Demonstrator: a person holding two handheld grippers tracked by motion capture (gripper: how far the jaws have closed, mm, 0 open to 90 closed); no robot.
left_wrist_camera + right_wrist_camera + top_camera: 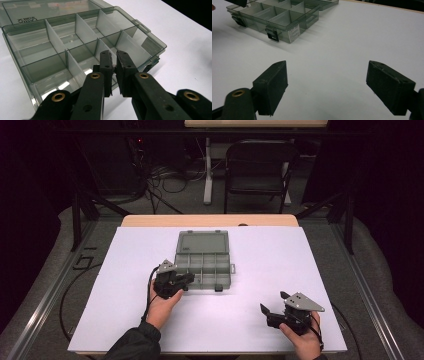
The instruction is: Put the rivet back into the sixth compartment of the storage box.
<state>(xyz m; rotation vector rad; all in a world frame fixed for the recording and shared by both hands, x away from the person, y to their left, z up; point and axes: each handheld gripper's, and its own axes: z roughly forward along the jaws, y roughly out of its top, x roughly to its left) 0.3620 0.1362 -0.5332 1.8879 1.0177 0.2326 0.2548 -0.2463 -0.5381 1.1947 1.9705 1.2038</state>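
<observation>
— Jaws of the left gripper: how are they being held?

— They are being kept nearly together, with only a thin slit showing between them. Something small and pale is being seen in that slit, but what it is cannot be told. The tips are being held over the near left compartment of the organiser box, just inside its front wall.

— Where is the box being seen?

— It is lying on the white table, towards the middle, with its lid being laid flat open behind it, away from the person. Clear dividers are standing upright inside, and two dark latches are hanging on the front wall.

— And the right gripper?

— It is being held wide apart, with nothing between the pads. It is being kept low over bare table, well apart from the box, near the front right edge.
</observation>
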